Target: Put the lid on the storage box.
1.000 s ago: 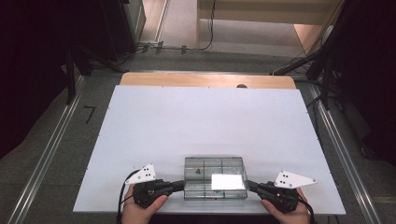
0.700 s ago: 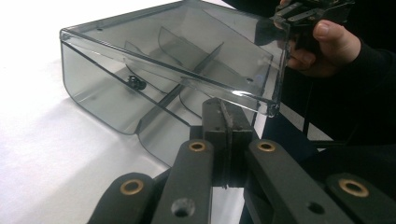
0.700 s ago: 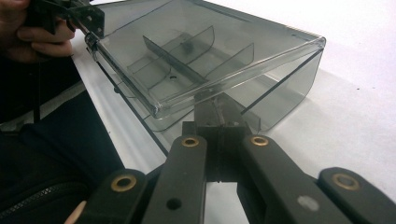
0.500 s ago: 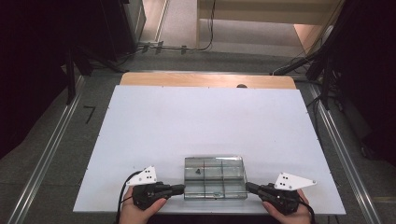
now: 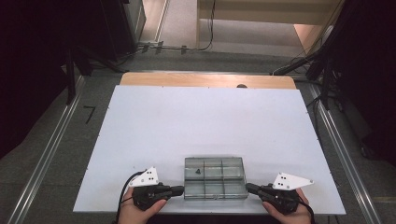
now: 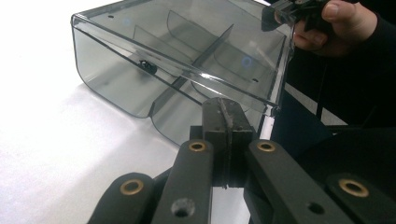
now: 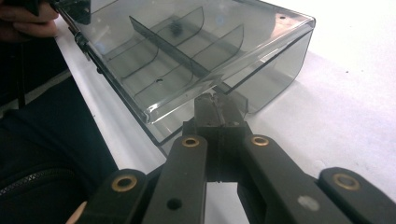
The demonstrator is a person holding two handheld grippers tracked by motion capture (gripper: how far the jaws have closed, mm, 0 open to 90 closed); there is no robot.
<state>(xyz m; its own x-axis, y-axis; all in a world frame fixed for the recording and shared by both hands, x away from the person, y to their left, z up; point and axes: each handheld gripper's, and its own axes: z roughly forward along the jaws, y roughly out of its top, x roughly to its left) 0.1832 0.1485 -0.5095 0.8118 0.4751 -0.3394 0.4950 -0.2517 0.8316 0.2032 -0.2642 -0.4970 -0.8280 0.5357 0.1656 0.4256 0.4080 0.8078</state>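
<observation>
Smoky plastic box [image 5: 215,178] (jaws flanking).

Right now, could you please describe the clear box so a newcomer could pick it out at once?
On the white table, look to the near edge, between the left gripper and the right gripper. The smoky transparent compartment box sits there; dividers split it, and one far cell holds a small dark piece.

High view: looked forward and down from above the white table [image 5: 154,130].
Gripper views: sat close, facing inward from opposite ends.
Shared: the smoky clear-plastic compartment box [image 5: 215,177] [image 6: 187,60] [image 7: 196,46].
</observation>
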